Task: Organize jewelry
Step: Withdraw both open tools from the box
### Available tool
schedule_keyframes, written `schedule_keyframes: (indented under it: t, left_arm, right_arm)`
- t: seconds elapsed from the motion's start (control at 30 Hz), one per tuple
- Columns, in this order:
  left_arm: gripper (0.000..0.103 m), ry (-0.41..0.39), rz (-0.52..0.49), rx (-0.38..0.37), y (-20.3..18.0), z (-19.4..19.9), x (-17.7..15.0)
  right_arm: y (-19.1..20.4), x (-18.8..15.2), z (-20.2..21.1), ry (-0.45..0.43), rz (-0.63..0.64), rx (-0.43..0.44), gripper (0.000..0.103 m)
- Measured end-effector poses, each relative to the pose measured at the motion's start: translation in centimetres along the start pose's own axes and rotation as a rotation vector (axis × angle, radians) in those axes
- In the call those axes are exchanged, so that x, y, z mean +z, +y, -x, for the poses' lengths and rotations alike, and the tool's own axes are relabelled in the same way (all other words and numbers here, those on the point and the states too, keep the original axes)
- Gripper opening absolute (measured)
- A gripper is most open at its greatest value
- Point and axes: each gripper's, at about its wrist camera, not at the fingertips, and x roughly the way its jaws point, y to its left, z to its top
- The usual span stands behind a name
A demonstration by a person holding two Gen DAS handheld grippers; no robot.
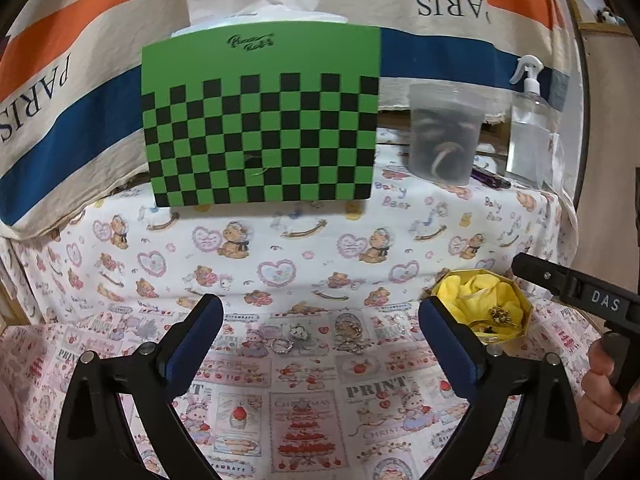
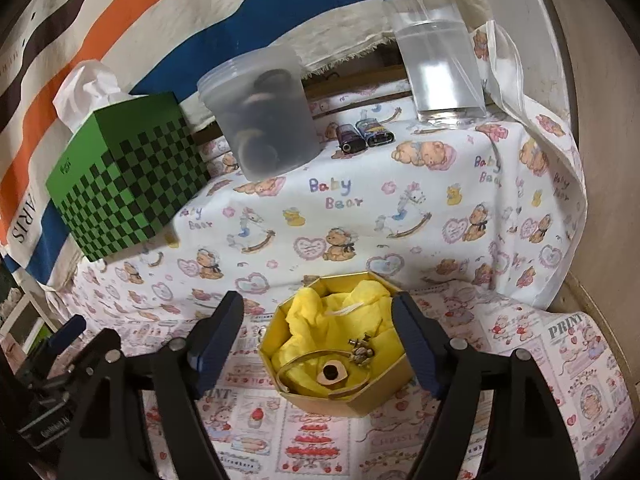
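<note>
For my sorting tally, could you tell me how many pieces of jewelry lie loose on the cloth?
3, between the left gripper's fingers: a ring, a small charm, a tangled piece. More may be hidden.

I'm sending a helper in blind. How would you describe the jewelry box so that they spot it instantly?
Start at the green checkered tissue box at the back of the table, then come forward and right across the printed cloth. The jewelry box is a small gold octagon lined with crumpled yellow fabric, unlike the frosted tub and clear spray bottle behind.

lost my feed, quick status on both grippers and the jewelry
Left gripper open, empty. Right gripper open, empty, astride the yellow box. Some jewelry in the box, rings loose on the cloth. Nothing in the way.
</note>
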Motion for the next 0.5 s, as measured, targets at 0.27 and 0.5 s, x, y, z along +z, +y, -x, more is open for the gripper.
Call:
schedule_keyframes:
  t: [0.27,0.5]
  left_arm:
    - [0.098,0.030,0.035,0.035,1.4,-1.0,-0.1]
    - [0.098,0.080,0.057,0.052,3.0,-2.6,-0.2]
  right_arm:
    - [0.1,0.0,0.2,-0.016,0.013,-0.026,0.078]
    - [0.3,-0.1,-0.3,-0.004,0.024,-0.043,0.078]
